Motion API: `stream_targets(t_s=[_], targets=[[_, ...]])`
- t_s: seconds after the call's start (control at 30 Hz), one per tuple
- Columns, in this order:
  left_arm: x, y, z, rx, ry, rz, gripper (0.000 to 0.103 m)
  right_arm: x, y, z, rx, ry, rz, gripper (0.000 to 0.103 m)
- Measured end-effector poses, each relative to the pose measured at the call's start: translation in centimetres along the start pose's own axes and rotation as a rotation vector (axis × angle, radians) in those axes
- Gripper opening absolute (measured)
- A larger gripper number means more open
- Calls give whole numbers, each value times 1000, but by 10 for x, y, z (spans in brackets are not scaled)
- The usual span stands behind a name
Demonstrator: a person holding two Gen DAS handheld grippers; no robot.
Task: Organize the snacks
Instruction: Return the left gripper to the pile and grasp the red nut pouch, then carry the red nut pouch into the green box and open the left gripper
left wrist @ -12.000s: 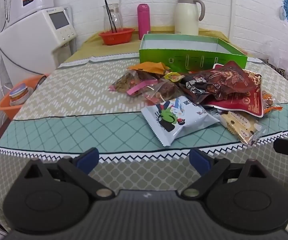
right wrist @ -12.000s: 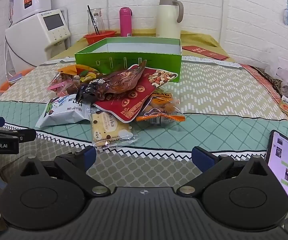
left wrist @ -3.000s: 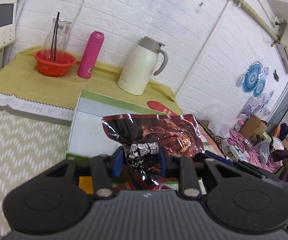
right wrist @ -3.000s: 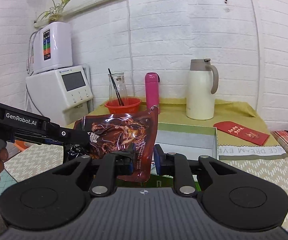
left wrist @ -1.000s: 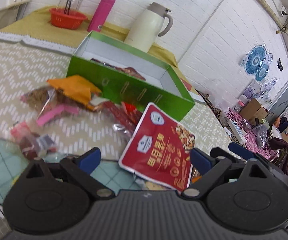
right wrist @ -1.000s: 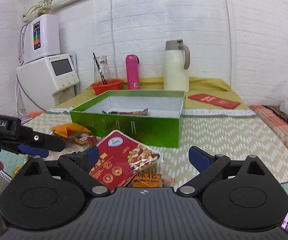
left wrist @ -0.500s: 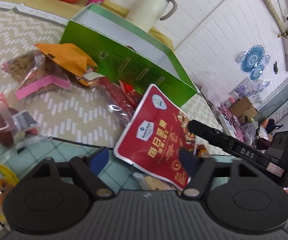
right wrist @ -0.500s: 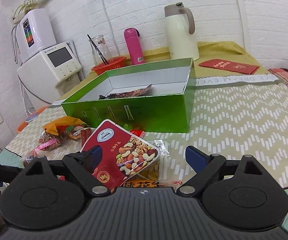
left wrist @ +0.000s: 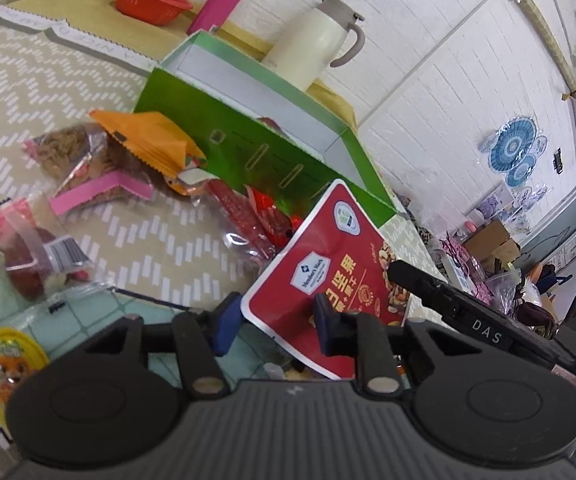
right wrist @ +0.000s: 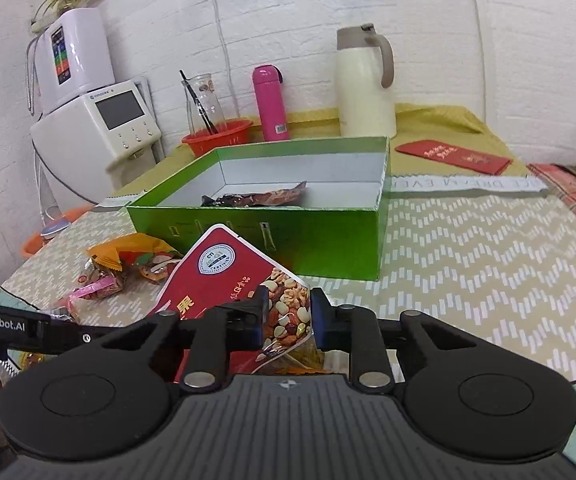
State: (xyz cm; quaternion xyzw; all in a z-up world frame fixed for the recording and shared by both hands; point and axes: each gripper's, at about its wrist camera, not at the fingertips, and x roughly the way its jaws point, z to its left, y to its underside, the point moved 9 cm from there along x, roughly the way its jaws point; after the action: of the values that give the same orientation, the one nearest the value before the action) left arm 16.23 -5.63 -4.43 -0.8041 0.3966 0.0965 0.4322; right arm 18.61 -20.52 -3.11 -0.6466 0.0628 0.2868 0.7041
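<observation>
A red bag of mixed nuts (left wrist: 328,264) is tilted up off the table, in front of the green box (left wrist: 272,156). My left gripper (left wrist: 276,324) has its jaws closing around the bag's lower corner, with a gap still showing. My right gripper (right wrist: 287,316) has narrowed its jaws around the bag's (right wrist: 224,276) other edge, by the nut picture. The green box (right wrist: 288,236) holds a dark red snack packet (right wrist: 260,199). Loose snacks lie on the left: an orange packet (left wrist: 148,140), a pink-banded bag (left wrist: 88,168) and a red sweet pack (left wrist: 36,256).
A cream thermos jug (right wrist: 364,88), a pink bottle (right wrist: 271,104) and an orange bowl (right wrist: 218,136) stand behind the box. A white appliance (right wrist: 100,128) is at the back left. A red envelope (right wrist: 454,156) lies at the back right. A yellow jelly cup (left wrist: 4,368) is near my left gripper.
Both grippers have moved in on the red nut bag and narrowed their jaws around its two edges. The bag's near end has lifted.
</observation>
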Motion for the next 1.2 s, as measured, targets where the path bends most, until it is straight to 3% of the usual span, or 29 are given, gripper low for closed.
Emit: stream_targets(t_s=[0.23,0.5,0.6,0.67,0.7,0.83,0.93,1.0,1.1,1.17,1.2], targets=[[-51,5,16,19,-57,-58,22,-28,6,44,-96,-66,-24,40],[-47,22,46,-38,-81,-21,25,-13,45,59,-96,-71,73,39],[-47,26,45,-33,-57,-6,39,-14,48,57,-76,-75,74,37],[-50,29,43,-20,-45,-5,60,-12,50,55,-72,-66,81,35],[-54,32,43,-8,-51,-8,61,-13,52,54,-69,-64,79,35],[-61,38,42,29,-57,-5,60,-13,55,51,-52,-62,74,35],[-56,38,41,26,-38,8,46,-14,55,52,-54,-56,70,37],[-54,37,40,19,-36,6,45,-17,55,52,-47,-51,67,44],[-52,34,41,22,-45,1,40,-21,57,53,-46,-60,69,47],[-49,34,41,25,-40,9,28,-21,58,54,-44,-62,65,45],[-47,34,40,28,-32,16,27,-20,58,53,-36,-70,65,38]])
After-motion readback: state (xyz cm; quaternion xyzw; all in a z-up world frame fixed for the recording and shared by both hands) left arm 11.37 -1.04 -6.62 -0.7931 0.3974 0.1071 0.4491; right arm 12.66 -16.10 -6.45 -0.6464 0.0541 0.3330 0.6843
